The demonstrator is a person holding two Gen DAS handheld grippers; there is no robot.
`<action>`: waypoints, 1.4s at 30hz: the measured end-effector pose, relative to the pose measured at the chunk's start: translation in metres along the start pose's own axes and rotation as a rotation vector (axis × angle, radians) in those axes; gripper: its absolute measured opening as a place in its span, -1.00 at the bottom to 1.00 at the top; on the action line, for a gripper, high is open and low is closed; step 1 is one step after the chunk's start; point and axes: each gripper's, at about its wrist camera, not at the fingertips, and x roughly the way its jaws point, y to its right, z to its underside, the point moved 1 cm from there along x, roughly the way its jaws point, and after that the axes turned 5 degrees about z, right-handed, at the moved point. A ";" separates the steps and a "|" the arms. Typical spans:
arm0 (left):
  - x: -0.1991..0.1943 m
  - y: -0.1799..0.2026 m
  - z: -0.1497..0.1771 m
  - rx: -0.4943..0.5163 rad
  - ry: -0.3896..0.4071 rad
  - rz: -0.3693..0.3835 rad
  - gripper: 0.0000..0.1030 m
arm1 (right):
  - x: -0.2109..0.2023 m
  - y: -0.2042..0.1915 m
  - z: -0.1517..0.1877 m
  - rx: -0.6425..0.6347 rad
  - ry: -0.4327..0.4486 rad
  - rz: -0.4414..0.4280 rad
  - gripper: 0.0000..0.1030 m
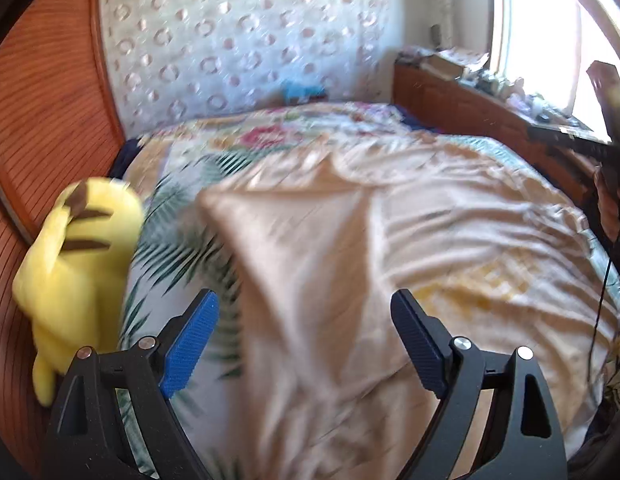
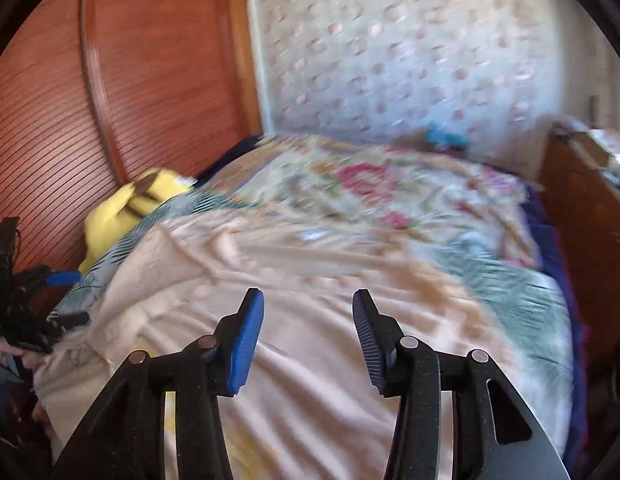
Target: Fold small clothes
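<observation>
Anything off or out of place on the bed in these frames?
Nothing damaged or spilled. The peach garment lies rumpled, one corner peaked up, not yet folded. A yellow plush toy sits wedged at the bed's edge against the wooden wardrobe, unrelated to the folding. Both frames are motion-blurred, so fine detail is unclear.

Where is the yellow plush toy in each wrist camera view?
Left wrist: yellow plush toy, far left, beside the bed, against the wooden panel.
Right wrist: same toy, left of centre, partly behind the bedding.
Shared landmark: ribbed wooden panel.
</observation>
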 end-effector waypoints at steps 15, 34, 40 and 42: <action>0.065 0.097 -0.023 0.154 -0.089 0.140 0.72 | -0.129 0.119 0.110 0.208 -0.057 0.279 -0.04; 0.091 0.108 -0.015 0.158 -0.193 0.157 0.97 | -0.078 0.155 0.125 0.364 -0.227 0.236 -0.05; 0.093 0.109 -0.016 0.157 -0.196 0.156 0.99 | -0.076 0.148 0.125 0.290 -0.232 0.255 -0.77; 0.093 0.108 -0.016 0.156 -0.196 0.156 0.99 | -0.072 0.146 0.124 0.265 -0.230 0.256 -0.91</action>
